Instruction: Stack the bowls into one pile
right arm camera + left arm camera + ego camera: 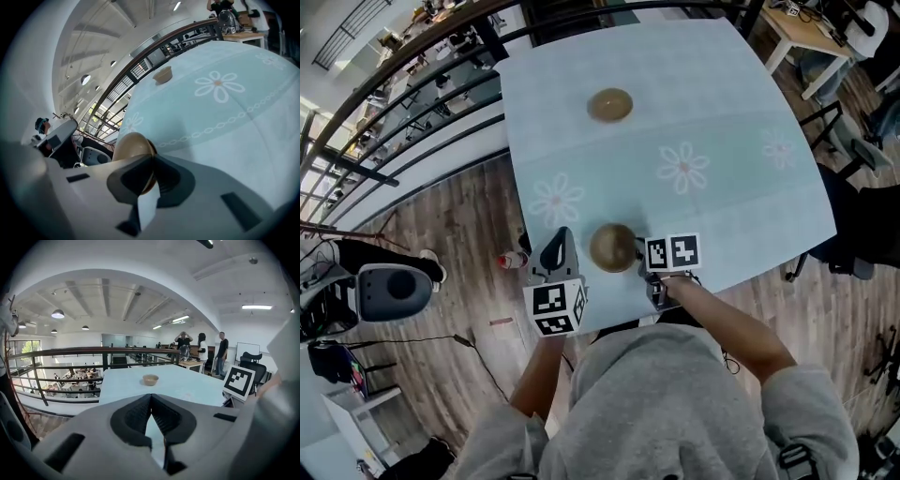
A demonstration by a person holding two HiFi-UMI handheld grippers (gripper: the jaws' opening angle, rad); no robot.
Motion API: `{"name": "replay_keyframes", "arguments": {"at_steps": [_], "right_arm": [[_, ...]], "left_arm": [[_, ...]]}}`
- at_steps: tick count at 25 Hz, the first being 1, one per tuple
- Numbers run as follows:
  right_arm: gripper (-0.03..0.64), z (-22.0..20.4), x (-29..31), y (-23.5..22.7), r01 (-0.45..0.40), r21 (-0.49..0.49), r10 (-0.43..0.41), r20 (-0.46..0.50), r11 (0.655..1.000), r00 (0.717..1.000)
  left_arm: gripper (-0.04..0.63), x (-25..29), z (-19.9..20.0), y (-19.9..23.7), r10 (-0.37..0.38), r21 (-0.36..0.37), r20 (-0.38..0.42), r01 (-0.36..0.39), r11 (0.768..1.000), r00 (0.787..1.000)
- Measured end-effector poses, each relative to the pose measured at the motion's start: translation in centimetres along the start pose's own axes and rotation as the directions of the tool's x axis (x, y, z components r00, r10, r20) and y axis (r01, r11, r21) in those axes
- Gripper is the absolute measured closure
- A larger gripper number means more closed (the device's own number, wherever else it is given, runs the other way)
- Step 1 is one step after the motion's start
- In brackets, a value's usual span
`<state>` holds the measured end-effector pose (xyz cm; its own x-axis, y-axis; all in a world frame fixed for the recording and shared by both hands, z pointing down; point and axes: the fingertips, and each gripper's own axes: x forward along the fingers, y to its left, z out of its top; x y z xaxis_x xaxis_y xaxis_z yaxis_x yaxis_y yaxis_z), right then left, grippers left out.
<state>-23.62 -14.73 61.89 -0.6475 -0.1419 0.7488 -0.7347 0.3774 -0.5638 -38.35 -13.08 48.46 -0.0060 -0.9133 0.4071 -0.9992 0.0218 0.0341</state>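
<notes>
Two tan bowls are on a table (722, 112) with a pale blue flowered cloth. One bowl (610, 105) (150, 379) (163, 74) rests upright far across the table. The second bowl (614, 247) (133, 145) is near the front edge, tipped on its side, and my right gripper (641, 255) (152, 159) is shut on its rim. To the left of that bowl is my left gripper (563, 240) (151, 398), shut with nothing between its jaws. It points across the table toward the far bowl.
A dark metal railing (412, 103) (70, 352) runs along the table's left and far sides. Several people (201, 348) stand by a desk beyond the table. An office chair (253, 364) stands on the right. A grey device (394, 291) is on the wooden floor at left.
</notes>
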Motion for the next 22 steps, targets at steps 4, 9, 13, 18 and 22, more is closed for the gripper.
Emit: {"name": "replay_keyframes", "arguments": {"at_steps": [4, 9, 13, 18, 22], "right_arm": [[0.583, -0.5, 0.3, 0.3, 0.022, 0.001, -0.022, 0.022, 1.0, 1.0], [0.581, -0.4, 0.3, 0.6, 0.013, 0.003, -0.013, 0.038, 1.0, 0.999], [0.523, 0.2, -0.5, 0.7, 0.007, 0.01, -0.007, 0.063, 1.0, 0.998], [0.502, 1.5, -2.2, 0.7, 0.008, -0.026, -0.005, 0.129, 1.0, 0.992], [0.502, 3.3, -4.2, -0.3, 0.04, -0.072, -0.025, 0.198, 0.997, 0.98]], "left_arm": [[0.575, 0.7, -0.4, 1.5, -0.043, 0.02, 0.0, 0.042, 0.999, 0.999], [0.575, 2.0, -0.4, 2.3, -0.086, 0.035, 0.006, 0.086, 0.996, 0.996], [0.575, 3.5, 0.6, 2.3, -0.128, 0.083, 0.019, 0.126, 0.989, 0.992], [0.575, 6.0, 2.1, 2.4, -0.176, 0.128, 0.033, 0.171, 0.977, 0.984], [0.575, 7.9, 3.8, 2.1, -0.214, 0.162, 0.054, 0.203, 0.966, 0.975]]}}
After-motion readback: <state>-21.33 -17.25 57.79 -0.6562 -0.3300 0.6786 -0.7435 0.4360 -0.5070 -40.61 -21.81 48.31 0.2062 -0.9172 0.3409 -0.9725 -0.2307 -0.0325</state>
